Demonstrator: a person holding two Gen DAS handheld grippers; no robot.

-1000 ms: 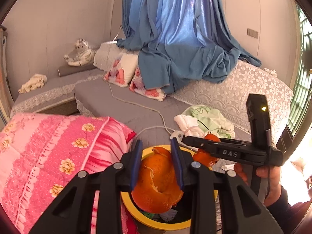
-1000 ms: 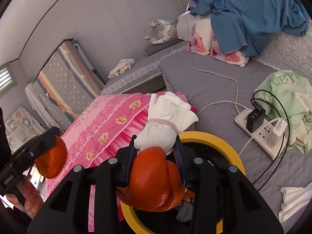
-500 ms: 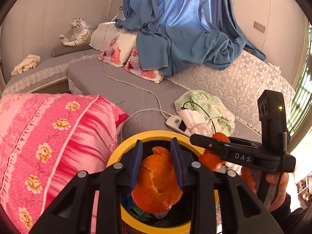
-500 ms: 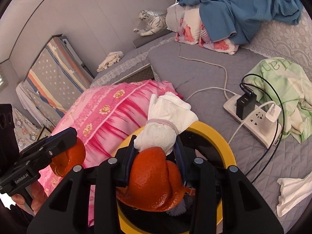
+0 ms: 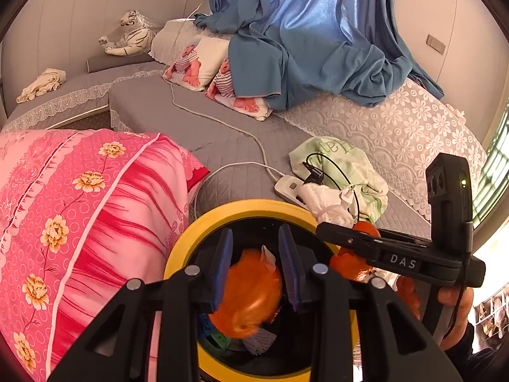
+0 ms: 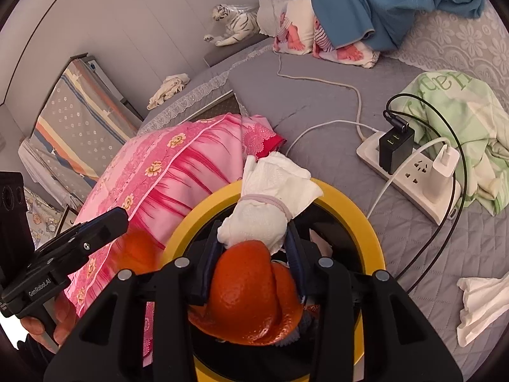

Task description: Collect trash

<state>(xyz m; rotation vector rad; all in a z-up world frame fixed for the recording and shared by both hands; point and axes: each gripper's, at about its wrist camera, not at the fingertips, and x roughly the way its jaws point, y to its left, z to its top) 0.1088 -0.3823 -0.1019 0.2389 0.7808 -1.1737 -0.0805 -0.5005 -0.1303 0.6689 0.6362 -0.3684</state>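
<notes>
- Trash over bin: the left gripper (image 5: 254, 232) hangs above a yellow-rimmed bin (image 5: 241, 205). An orange peel (image 5: 251, 296) shows as a blur between its two blue fingers (image 5: 222, 264); whether they clamp it cannot be told.
- The right gripper (image 6: 254, 227) is over the same bin. Its fingers have just been opening, with a second peel (image 6: 251, 289) and a tissue wad (image 6: 264, 210) wedged between them and touching both.
- Blue and green scraps (image 5: 222, 339) lie inside the bin, half hidden by the grippers.
- One hand (image 5: 455, 308) shows at the right edge of the left wrist view, gripping a handle.
- A pink floral quilt (image 5: 79, 222) presses against the bin's left side.
- One loose white tissue (image 6: 480, 302) lies on the grey bed (image 5: 222, 127), right of the bin.
- One power strip (image 6: 410, 178) sits behind the bin with two chargers plugged in, one black (image 6: 396, 145) and one white (image 6: 445, 159); in the left wrist view the wad hides part of it.
- A green cloth (image 6: 461, 111) lies crumpled just beyond the strip.
- A white cable (image 5: 216, 119) runs across the bed toward the far wall.
- Two baby-print pillows (image 5: 197, 63) are partly buried under a blue curtain (image 5: 302, 31).
- One toy tiger (image 5: 133, 33) and one cream cloth (image 5: 41, 82) rest farthest back.
</notes>
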